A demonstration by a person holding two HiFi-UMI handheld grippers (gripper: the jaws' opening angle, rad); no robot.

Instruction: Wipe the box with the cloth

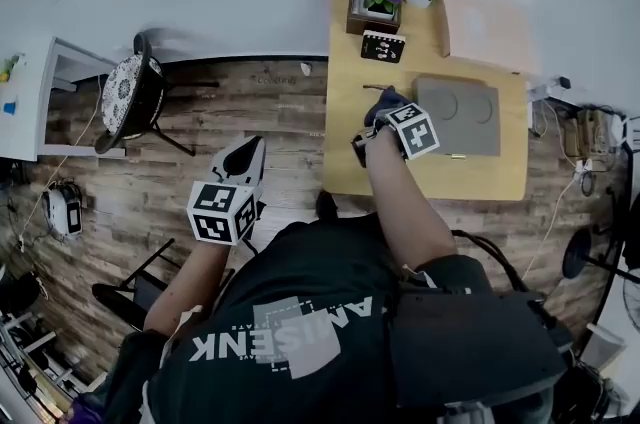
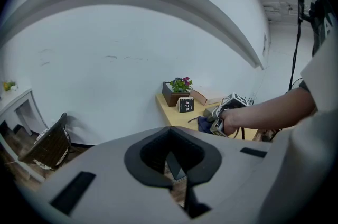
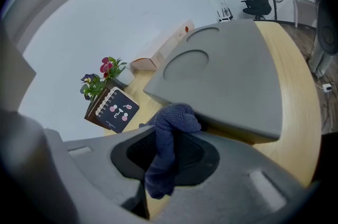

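Left claw (image 1: 248,152): out past the bench's left edge, over the wooden floor, pressed together on nothing. Idle for now!
Right claw (image 3: 158,159): pinching the cloth, up at the box's left edge.
Cloth (image 3: 170,121): dark blue knit, bunched, seemingly right against the box's side. It looks soft, light and floppy, so a pinch on a thick fold should do, with a wad hanging free to rub.
Box (image 3: 227,75): grey and flat, mid-bench toward the right edge. Stiff, with a smooth lid and two shallow round dips. It could skid under a push, I reckon, so steady a corner.
Count: two claws, one cloth, one box, one bench (image 1: 345,162).
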